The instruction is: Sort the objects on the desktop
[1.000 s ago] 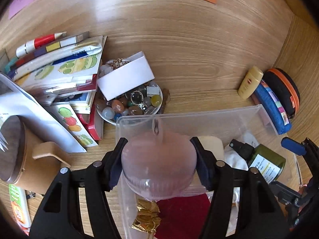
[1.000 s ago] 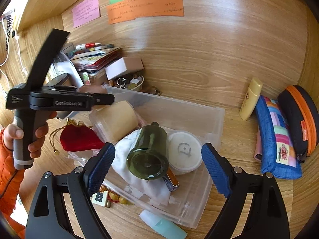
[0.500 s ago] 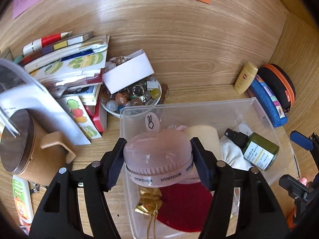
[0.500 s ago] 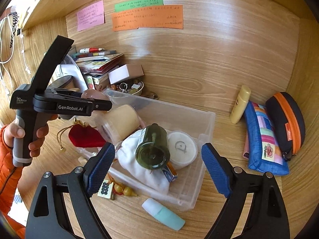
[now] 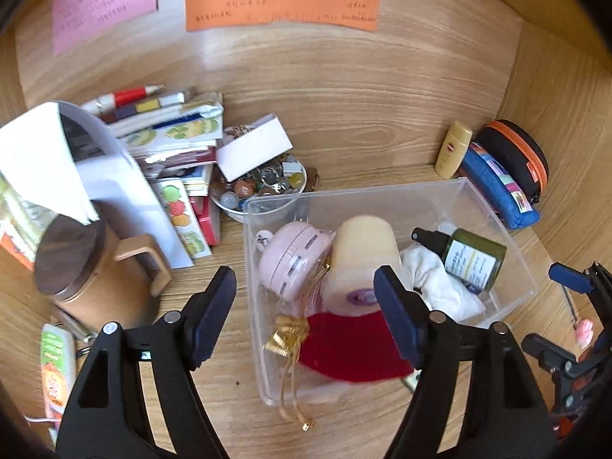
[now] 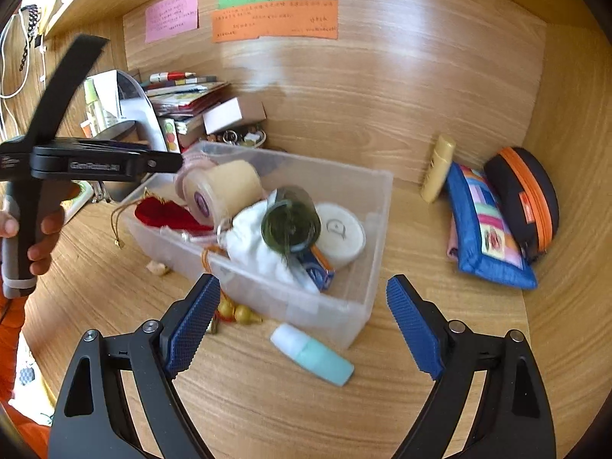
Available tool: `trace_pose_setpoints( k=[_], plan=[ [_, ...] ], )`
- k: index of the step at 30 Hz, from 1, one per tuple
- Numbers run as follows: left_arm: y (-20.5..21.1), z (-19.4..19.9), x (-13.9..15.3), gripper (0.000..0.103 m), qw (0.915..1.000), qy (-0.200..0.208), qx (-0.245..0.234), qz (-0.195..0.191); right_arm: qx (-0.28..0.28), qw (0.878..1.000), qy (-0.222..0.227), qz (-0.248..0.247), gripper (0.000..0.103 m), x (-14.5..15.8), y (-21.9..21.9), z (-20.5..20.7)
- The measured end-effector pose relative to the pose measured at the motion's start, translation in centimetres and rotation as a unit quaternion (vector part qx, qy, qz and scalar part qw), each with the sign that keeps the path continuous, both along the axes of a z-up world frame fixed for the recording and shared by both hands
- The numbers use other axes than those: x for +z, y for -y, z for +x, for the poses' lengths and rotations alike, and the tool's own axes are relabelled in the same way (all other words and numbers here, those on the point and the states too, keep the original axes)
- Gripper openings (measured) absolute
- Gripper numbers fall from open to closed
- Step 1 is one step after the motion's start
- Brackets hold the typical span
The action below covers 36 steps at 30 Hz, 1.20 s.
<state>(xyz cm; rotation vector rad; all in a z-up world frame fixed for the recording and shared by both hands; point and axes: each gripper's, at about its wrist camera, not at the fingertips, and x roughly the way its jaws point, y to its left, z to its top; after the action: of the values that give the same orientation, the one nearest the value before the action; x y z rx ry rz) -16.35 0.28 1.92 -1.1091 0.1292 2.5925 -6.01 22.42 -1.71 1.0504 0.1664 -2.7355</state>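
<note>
Closest in the left wrist view, the left gripper [image 5: 306, 298] has its fingers [image 5: 214, 306] spread wide and empty; they've just been opening and nothing sits between them. Just past them is one clear plastic bin [image 5: 493, 214] on the wooden surface [image 5: 344, 114], holding one red pouch [image 5: 352, 344], one pink round case [image 5: 292, 262], one cream roll [image 5: 361, 256], one white cloth [image 5: 436, 283] and one green bottle [image 5: 472, 258]. Left of the bin there's one brown mug [image 5: 91, 267], further up one bowl of beads [image 5: 260, 187] and a stack of books [image 5: 172, 141].

In the right wrist view the right gripper [image 6: 302, 313] is wide open too, touching nothing. One mint tube [image 6: 311, 354] lies in the lower middle, just in front of the bin. Upper right: one yellow bottle [image 6: 438, 168], one blue pouch [image 6: 485, 229], one black case [image 6: 524, 195]. Three sticky notes [image 6: 275, 19] are up top.
</note>
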Motion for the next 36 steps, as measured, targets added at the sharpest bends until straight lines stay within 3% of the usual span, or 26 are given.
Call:
trace_pose_setpoints(
  k=[3, 10, 23, 36],
  plan=[
    [0.6, 1.6, 0.4, 0.090, 0.9997, -0.022, 0.006, -0.001, -0.009, 1.000, 0.009, -0.005, 0.087, -0.5, -0.4, 0.4],
    [2.0, 4.5, -0.2, 0.095, 0.9991, -0.036, 0.019, -0.013, -0.032, 0.999, 0.030, -0.004, 0.087, -1.8, -0.8, 1.0],
    [3.3, 5.2, -7.0, 0.095, 0.9982, 0.052, 0.025, -0.018, -0.059, 0.995, 0.080, 0.016, 0.087, -5.4, -0.7, 1.1],
    [1.6, 4.9, -8.9, 0.095, 0.9971, 0.075, 0.006, -0.010, -0.056, 0.993, 0.099, 0.015, 0.086, -6.6, -0.5, -0.7]
  ],
)
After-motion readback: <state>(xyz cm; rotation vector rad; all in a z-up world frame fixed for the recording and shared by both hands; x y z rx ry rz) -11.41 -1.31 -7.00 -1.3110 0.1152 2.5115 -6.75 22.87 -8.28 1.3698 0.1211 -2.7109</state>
